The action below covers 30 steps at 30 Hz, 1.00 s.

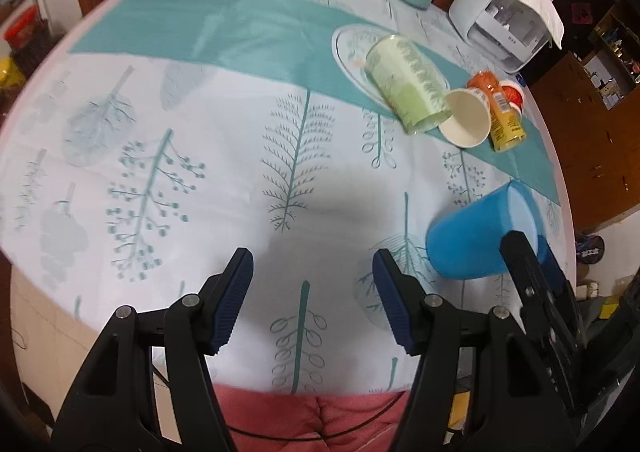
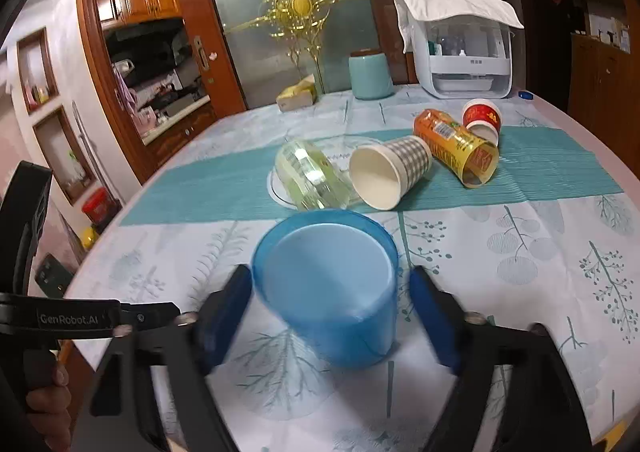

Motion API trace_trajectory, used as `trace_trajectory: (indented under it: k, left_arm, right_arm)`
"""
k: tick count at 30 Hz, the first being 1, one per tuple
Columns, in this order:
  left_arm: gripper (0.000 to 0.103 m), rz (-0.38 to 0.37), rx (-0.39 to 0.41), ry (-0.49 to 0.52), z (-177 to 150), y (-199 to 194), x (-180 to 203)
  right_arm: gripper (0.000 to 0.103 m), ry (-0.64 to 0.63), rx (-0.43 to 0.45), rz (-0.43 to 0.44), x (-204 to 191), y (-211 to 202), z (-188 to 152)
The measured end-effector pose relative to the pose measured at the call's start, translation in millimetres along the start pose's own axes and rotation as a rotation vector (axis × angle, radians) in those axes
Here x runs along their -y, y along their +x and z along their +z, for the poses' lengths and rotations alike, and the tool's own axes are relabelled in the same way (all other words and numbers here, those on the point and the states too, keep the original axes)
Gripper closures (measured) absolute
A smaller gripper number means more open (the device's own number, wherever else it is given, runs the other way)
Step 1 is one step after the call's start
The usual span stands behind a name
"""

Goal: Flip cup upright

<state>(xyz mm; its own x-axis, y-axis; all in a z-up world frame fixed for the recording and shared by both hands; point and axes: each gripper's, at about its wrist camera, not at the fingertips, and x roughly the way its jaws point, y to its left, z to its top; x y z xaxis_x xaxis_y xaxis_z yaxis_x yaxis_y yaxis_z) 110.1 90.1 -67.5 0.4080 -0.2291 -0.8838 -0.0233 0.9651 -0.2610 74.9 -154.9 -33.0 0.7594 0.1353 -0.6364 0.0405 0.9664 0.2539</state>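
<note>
A blue plastic cup (image 2: 332,292) stands tilted with its flat base showing toward the camera, between the open fingers of my right gripper (image 2: 332,312). The fingers (image 2: 224,316) are close to its sides; I cannot tell whether they touch. In the left wrist view the blue cup (image 1: 472,236) is at the right with the right gripper's finger (image 1: 520,264) against it. My left gripper (image 1: 312,292) is open and empty over the tablecloth near the front edge.
Beyond the blue cup lie a green glass (image 2: 308,180) on a clear plate (image 2: 280,188), a checked paper cup (image 2: 392,172), a yellow-orange cup (image 2: 456,148) and a red cup (image 2: 482,116). A white appliance (image 2: 460,56), teal canister (image 2: 370,72) and tissue pack (image 2: 296,96) stand at the back.
</note>
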Motion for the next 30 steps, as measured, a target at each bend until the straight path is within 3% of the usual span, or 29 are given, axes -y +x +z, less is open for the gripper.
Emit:
trace_trajectory:
  k: [3,5,7,10,14,18,22,30]
  left_arm:
    - [0.04,0.047,0.056,-0.003,0.5,-28.1,7.7]
    - [0.016,0.067,0.085,-0.003,0.8,-46.3,13.5]
    - [0.013,0.069,0.151,-0.012,-1.0,-71.7,21.4]
    - [0.0,0.099,0.234,-0.003,0.4,-104.4,38.9]
    - [0.0,0.081,0.294,0.017,-0.1,-137.2,61.6]
    - [0.0,0.004,0.262,0.008,-3.3,-151.4,73.8]
    - [0.0,0.044,0.231,0.0,-15.9,-147.9,85.2]
    - [0.001,0.139,0.247,0.126,-51.8,-139.0,107.3]
  right_arm:
    - [0.009,-0.004,0.029,0.022,-3.8,-23.8,12.6]
    - [0.006,0.015,0.034,0.05,-5.3,-42.7,24.6]
    - [0.006,0.03,0.019,0.051,-5.9,-60.0,36.6]
    - [0.0,0.045,-0.031,0.023,-5.6,-83.9,56.0]
    - [0.0,0.076,-0.128,-0.029,1.7,-108.4,74.9]
    - [0.0,0.133,-0.209,-0.026,15.8,-132.5,86.7]
    - [0.0,0.148,-0.217,-0.059,25.5,-153.9,88.6]
    - [0.0,0.13,-0.236,-0.159,38.5,-169.2,57.7]
